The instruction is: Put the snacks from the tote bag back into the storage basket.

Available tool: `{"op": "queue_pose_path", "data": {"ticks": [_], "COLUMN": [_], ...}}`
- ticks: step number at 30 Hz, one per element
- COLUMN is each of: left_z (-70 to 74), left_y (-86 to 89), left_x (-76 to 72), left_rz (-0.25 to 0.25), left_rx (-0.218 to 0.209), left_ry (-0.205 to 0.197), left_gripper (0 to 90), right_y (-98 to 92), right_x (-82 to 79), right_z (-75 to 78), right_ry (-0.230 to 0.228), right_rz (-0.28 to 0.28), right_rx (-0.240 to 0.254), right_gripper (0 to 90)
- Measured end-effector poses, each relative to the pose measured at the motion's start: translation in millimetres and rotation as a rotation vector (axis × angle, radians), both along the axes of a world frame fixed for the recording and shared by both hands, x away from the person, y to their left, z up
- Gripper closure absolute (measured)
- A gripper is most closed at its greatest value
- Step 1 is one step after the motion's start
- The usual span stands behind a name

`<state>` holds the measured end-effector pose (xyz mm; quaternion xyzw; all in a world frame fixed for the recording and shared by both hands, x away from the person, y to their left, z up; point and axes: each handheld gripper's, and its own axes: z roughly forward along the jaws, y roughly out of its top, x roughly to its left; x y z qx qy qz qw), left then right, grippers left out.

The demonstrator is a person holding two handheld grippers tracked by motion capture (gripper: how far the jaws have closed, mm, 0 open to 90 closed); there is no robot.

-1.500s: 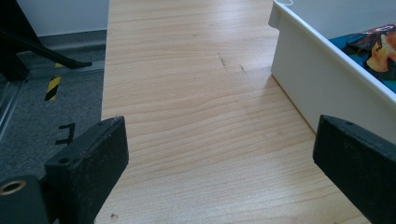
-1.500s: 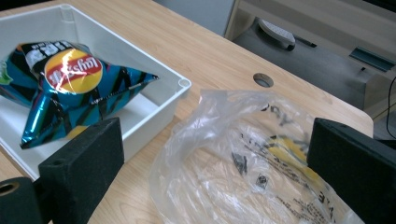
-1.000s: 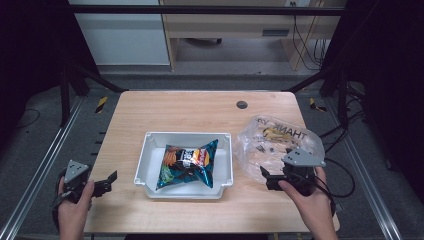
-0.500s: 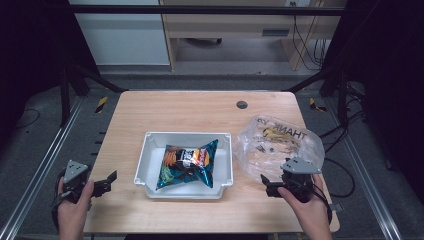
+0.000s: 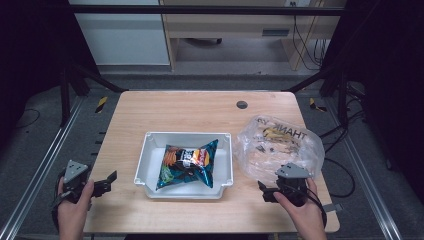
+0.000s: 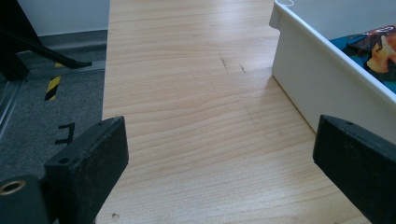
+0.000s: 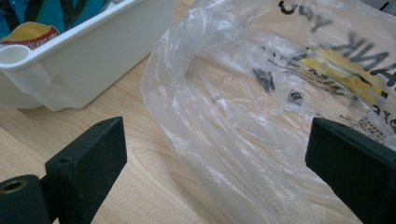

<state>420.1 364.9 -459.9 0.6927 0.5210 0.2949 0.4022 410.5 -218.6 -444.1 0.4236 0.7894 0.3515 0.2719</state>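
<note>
plastic bag (image 5: 280, 147) | clear, crumpled, printed lettering | lying flat on table, right side | just beside white bin (image 5: 150, 165)

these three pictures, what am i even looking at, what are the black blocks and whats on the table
A person sits at a wooden table, holding a hand-held tool in each hand: the left gripper and the right gripper. The top picture comes from a camera above the table. The other two come from cameras riding on each gripper; the black blocks at the bottom corners are that gripper's own jaws, standing wide open with nothing between them. On the table sits a white tray with a snack bag inside, and beside it a crumpled clear plastic bag, just ahead of the right gripper.
</note>
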Motion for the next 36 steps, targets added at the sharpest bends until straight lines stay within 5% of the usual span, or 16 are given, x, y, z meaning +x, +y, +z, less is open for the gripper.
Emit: {"op": "queue_pose_path", "data": {"ticks": [28,36], "left_z": [-0.2,0.1], "left_y": [-0.7,-2.0], "left_x": [0.5,1.3], "left_rz": [-0.002,-0.009], "left_rx": [-0.003,0.002], "left_ry": [-0.002,0.000], "left_gripper": [3.1,3.1], "right_y": [10.4,11.4], "right_x": [4.9,4.6], "right_z": [-30.2,-38.1], "right_ry": [0.081,0.134], "right_rz": [0.069,0.094], "right_rx": [-0.046,-0.078], "right_gripper": [7.0,7.9]}}
